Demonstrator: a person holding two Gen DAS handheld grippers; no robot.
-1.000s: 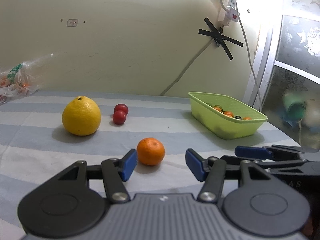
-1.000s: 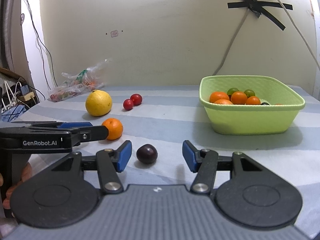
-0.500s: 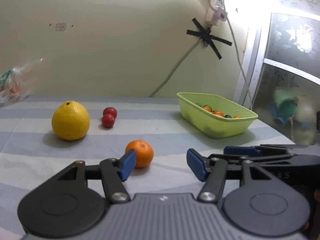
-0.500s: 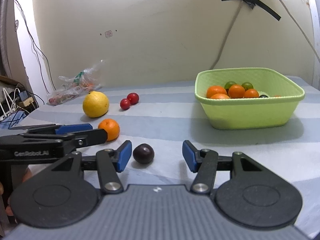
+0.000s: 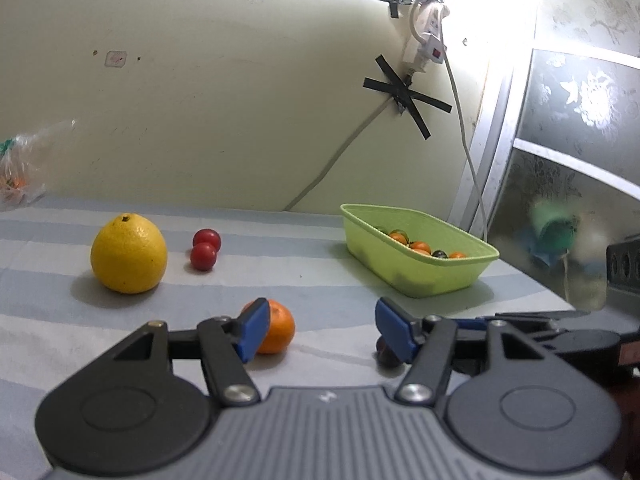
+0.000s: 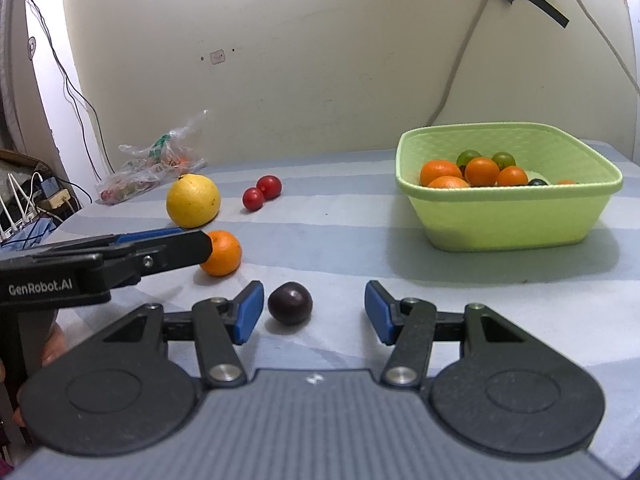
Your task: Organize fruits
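**Spotter:** What's on the tabletop (image 6: 360,232), biggest thing first?

**Operator:** I see the green basket (image 6: 516,220) at the right of the right wrist view, already holding several small oranges and a few green and dark fruits. So I judge part of the sorting is done. Left of centre sits the big yellow citrus (image 6: 193,200). Below it is a loose orange (image 6: 224,254), then a dark plum (image 6: 290,303) low in the frame, then two red cherry tomatoes (image 6: 262,193) touching each other near the middle.

**Spotter:** And your tools?

**Operator:** My right hand-held gripper (image 6: 314,312) is spread wide and grasps nothing; the plum lies between its fingers, nearer the left one. My left hand-held gripper (image 5: 320,330) is also released and empty, with the orange just behind its left fingertip.

**Spotter:** What's left?

**Operator:** By my reading, five pieces outside the basket: citrus, orange, plum, both tomatoes.
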